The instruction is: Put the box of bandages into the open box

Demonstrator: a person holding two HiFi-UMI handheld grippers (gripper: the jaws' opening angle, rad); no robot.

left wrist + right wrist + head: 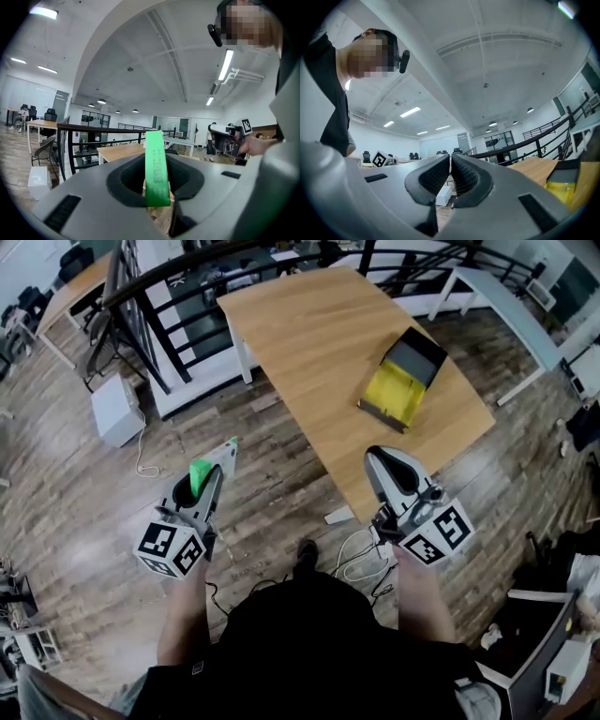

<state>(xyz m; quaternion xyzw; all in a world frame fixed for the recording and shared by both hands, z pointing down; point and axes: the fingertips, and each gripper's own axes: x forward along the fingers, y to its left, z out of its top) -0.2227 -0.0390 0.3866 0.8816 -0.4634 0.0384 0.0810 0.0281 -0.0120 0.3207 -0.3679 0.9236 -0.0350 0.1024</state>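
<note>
My left gripper (214,476) is shut on the box of bandages (200,474), a thin green and white carton that stands on edge between its jaws, over the wooden floor left of the table. In the left gripper view the carton's green edge (156,168) runs upright between the dark pads (124,180). The open box (405,379), yellow inside with a black lid, lies on the wooden table (319,352) towards its right side. My right gripper (375,459) hovers by the table's near corner, shut with nothing between its ribbed pads (436,176). The open box (565,183) shows at that view's right edge.
A black railing (178,296) runs behind the table. A white case (117,409) stands on the floor at the left. White cables (361,554) lie on the floor by the person's feet. A pale desk (506,306) stands at the far right.
</note>
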